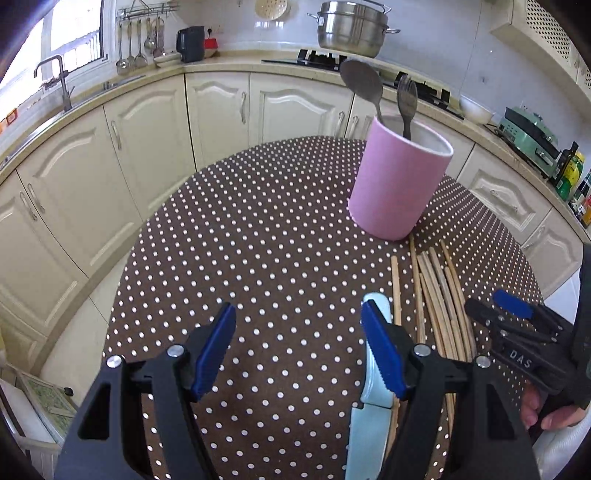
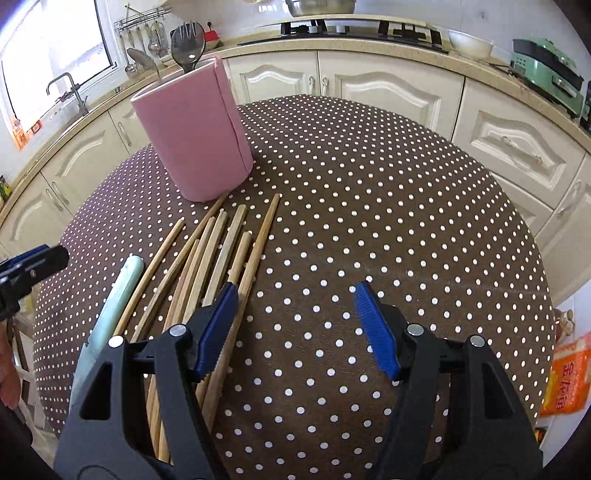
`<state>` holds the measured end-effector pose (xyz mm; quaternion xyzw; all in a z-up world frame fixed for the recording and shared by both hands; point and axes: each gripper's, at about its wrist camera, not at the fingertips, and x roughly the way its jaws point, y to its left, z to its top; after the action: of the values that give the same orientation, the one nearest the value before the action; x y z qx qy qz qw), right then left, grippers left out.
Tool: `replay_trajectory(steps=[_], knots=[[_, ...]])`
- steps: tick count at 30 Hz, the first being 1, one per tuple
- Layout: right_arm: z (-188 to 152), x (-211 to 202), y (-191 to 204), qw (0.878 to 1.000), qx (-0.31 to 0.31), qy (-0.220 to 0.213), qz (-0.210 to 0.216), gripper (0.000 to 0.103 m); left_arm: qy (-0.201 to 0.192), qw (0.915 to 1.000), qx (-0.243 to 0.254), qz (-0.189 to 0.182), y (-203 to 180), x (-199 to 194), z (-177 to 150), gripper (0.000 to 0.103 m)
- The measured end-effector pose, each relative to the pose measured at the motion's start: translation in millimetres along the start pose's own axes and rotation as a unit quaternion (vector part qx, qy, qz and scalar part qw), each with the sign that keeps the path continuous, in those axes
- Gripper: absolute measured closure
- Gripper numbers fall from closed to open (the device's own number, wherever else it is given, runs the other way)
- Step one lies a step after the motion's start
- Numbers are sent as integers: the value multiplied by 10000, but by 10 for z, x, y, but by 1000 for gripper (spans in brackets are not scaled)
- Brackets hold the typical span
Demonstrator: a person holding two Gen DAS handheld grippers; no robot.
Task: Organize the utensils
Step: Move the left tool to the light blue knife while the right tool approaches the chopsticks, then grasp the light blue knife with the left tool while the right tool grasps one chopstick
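Observation:
A pink holder (image 1: 397, 184) (image 2: 192, 133) stands upright on the round dotted table (image 1: 258, 221) (image 2: 369, 184), with a dark spoon (image 1: 360, 83) and a fork (image 1: 406, 98) in it. Several wooden chopsticks (image 1: 437, 295) (image 2: 207, 266) lie side by side in front of the holder. A pale blue knife (image 1: 373, 413) (image 2: 114, 299) lies to their left. My left gripper (image 1: 297, 350) hovers open over the cloth, its right finger above the knife handle. My right gripper (image 2: 295, 325) is open too, its left finger over the chopsticks. Nothing is held.
Cream cabinets and a counter curve behind the table, with a sink tap (image 1: 61, 79), a steel pot (image 1: 352, 27) on the stove and a green appliance (image 2: 546, 72). An orange bag (image 2: 565, 380) sits on the floor at the right.

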<state>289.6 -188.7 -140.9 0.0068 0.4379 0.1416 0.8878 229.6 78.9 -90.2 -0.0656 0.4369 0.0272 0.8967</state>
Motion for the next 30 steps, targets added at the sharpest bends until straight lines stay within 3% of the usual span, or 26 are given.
replay_trajectory(steps=[6,10,11,13,15,17,25,30], knots=[[94,90,105,9996,-121,126,-238,37,86,10000,21,-5,-36,52,-40,33],[142,165,285,9963,-448,217,-699,37,176,9998,29,-40,-60,92,-66,33],[152,177,295,9965,-427,262,-674,39,199,9998,29,-39,-67,102,-74,33],[165,164,339,9972,-475,319,-490,64,234,9997,22,-58,-63,115,-92,33],[157,152,358,9970,-519,348,-459,81,289,9995,16,-88,-74,139,-115,33],[146,133,302,9979,-345,398,-374,90,367,9992,43,-140,-104,172,-136,33],[48,57,-121,9952,613,541,529,97,566,9979,187,-249,-263,297,-175,33],[2,11,-234,9944,705,430,661,97,591,9975,368,-148,-402,402,-132,30]])
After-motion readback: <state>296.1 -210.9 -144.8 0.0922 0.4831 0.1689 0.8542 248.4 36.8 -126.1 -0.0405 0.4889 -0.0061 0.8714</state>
